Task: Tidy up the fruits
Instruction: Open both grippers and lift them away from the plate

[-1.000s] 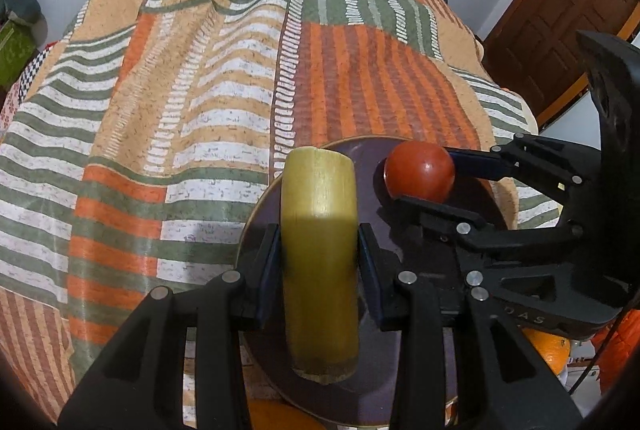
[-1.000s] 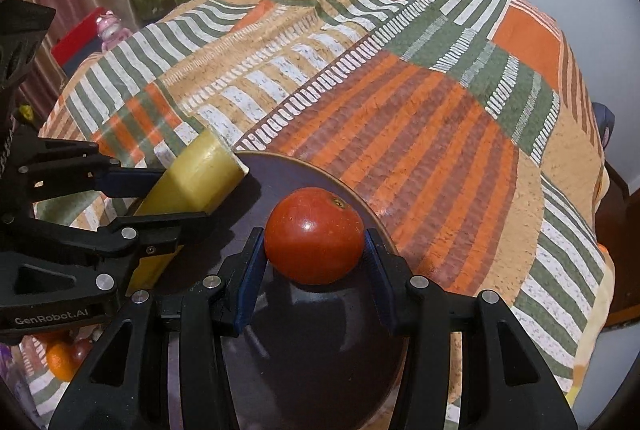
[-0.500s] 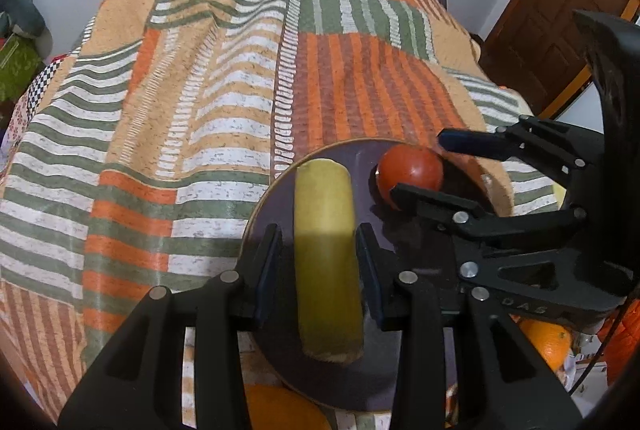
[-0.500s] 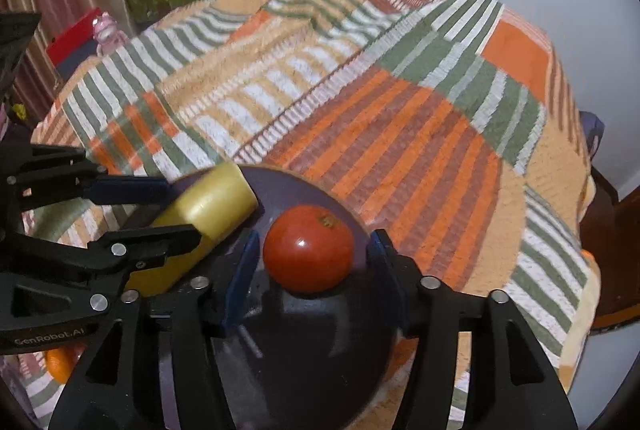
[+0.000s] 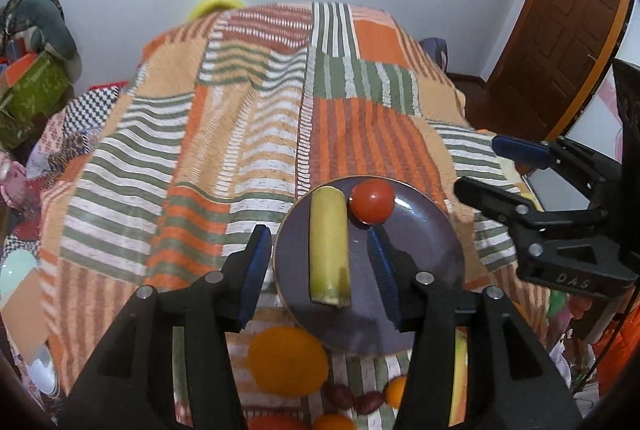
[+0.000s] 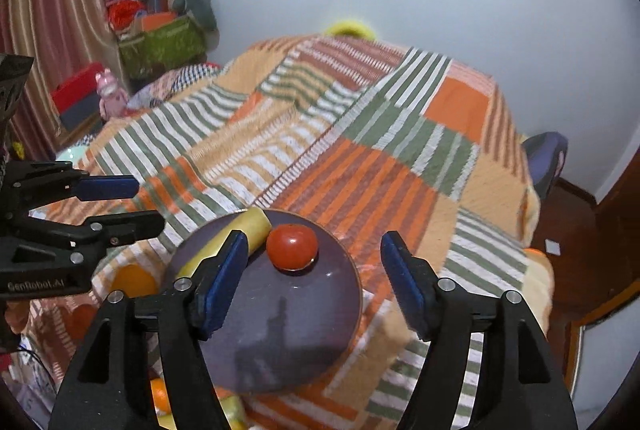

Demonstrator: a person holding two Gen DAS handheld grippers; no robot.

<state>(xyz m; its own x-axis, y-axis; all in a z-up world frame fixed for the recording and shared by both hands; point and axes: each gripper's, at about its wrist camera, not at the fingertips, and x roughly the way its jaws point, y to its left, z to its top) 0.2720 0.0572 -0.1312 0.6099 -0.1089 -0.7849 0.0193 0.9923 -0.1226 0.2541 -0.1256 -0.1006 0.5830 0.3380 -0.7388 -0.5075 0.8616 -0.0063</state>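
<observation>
Two fruits sit on one dark round plate [image 5: 432,250] on the bed's striped bedspread [image 5: 180,158], left wrist view: one yellow-green cut stalk [image 5: 329,244] lying lengthwise, one red tomato [image 5: 372,201] just beside its far end, right of it. Left tongs [image 5: 318,270] above the plate, jaws opening, blue pads clear of the stalk on both sides, nothing gripped. Right tongs [image 5: 486,172] at the right edge, jaws apart, empty. Below the plate on the bedspread: one big orange [image 5: 287,360], one small orange [image 5: 396,390], two dark red small fruits [image 5: 354,399], more orange bits at the bottom edge, partly cut off, count unclear.

Right wrist view: same one plate [image 6: 320,330], one tomato [image 6: 292,247] near its far rim, one stalk [image 6: 244,232] left of it, partly hidden by the left pad. Right tongs [image 6: 314,282] opening, pads well clear of the tomato, nothing between them pressed. Left tongs [image 6: 136,204] at the left, jaws parted, empty. One orange [image 6: 132,282] left of the plate, one more [image 6: 160,392] at the bottom.
</observation>
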